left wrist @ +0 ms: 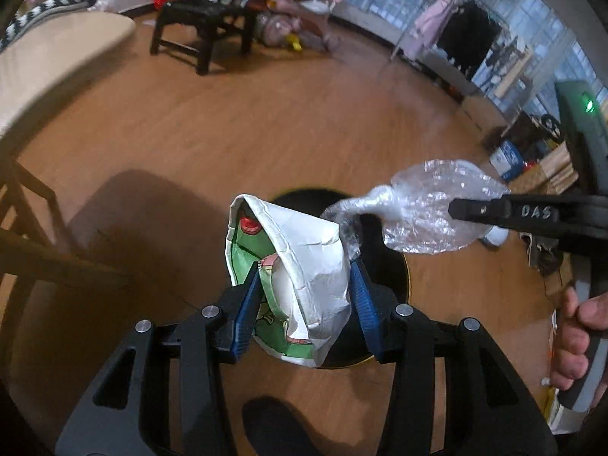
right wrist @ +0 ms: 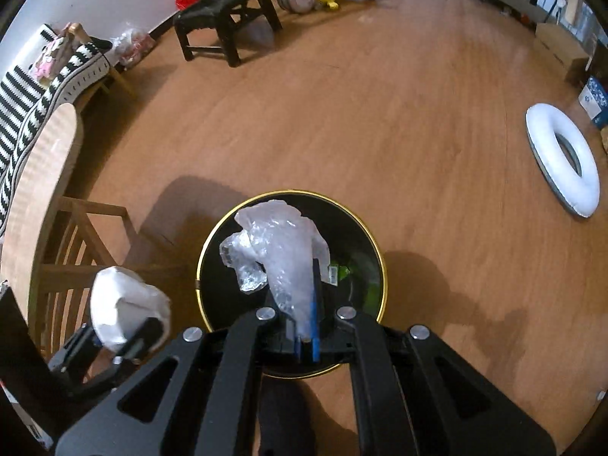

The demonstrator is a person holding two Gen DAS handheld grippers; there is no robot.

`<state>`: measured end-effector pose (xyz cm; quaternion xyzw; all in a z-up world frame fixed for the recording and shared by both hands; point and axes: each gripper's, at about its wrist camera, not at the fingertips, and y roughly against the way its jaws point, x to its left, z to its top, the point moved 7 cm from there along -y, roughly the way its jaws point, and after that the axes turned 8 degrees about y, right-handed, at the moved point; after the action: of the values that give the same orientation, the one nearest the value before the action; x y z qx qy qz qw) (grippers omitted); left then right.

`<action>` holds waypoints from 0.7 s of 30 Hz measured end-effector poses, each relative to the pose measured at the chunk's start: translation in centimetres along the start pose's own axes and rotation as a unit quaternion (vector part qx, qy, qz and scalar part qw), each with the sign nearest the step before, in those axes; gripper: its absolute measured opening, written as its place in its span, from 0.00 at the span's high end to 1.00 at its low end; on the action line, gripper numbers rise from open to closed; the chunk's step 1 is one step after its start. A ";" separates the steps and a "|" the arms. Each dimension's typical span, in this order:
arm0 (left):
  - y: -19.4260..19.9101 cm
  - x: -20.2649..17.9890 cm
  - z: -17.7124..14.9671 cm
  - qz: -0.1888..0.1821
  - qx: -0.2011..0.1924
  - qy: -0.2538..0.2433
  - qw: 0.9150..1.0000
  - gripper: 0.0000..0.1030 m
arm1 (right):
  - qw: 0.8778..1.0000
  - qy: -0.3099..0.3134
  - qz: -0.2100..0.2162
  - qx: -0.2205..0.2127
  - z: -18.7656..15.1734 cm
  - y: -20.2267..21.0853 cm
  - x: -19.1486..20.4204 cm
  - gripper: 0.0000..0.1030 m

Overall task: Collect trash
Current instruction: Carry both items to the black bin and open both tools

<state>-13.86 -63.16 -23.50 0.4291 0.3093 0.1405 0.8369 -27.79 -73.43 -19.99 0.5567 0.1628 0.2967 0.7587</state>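
My left gripper [left wrist: 304, 277] is shut on a crumpled white and green paper wrapper [left wrist: 304, 266] and holds it above the near edge of a round black bin with a gold rim [right wrist: 380, 266]. My right gripper [right wrist: 307, 304] is shut on a clear crumpled plastic bag [right wrist: 281, 250] and holds it right over the bin's opening. In the left wrist view the bag [left wrist: 425, 212] hangs from the right gripper's black fingers [left wrist: 494, 212], just right of the wrapper. Some green trash [right wrist: 349, 271] lies inside the bin. The wrapper also shows in the right wrist view [right wrist: 125, 304].
The bin stands on a wooden floor. A wooden chair [right wrist: 76, 250] and a light table edge [right wrist: 41, 174] are at the left. A black stool [right wrist: 224, 19] stands further back. A white ring [right wrist: 562, 159] lies on the floor at the right. Clothes racks [left wrist: 463, 34] line the far wall.
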 end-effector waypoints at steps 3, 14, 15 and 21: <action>-1.5 -0.6 0.0 -0.003 0.010 -0.002 1.000 0.55 | 1.000 -0.003 0.002 0.007 0.1 -0.5 0.1 0.95; -3.4 -1.3 0.6 -0.028 0.019 0.008 0.999 0.18 | 1.000 -0.005 0.002 0.007 0.4 -0.5 0.0 0.41; -3.4 -1.2 0.6 -0.027 0.019 0.010 0.999 0.18 | 1.000 -0.005 0.000 0.000 0.6 -0.2 0.2 0.19; -2.3 -0.5 1.1 -0.021 0.011 0.021 0.999 0.15 | 1.000 -0.001 -0.001 -0.020 1.2 0.7 0.8 0.18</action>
<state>-13.61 -65.42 -24.71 0.4291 0.3375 0.1285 0.8279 -26.64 -73.70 -18.81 0.5418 0.1565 0.2987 0.7699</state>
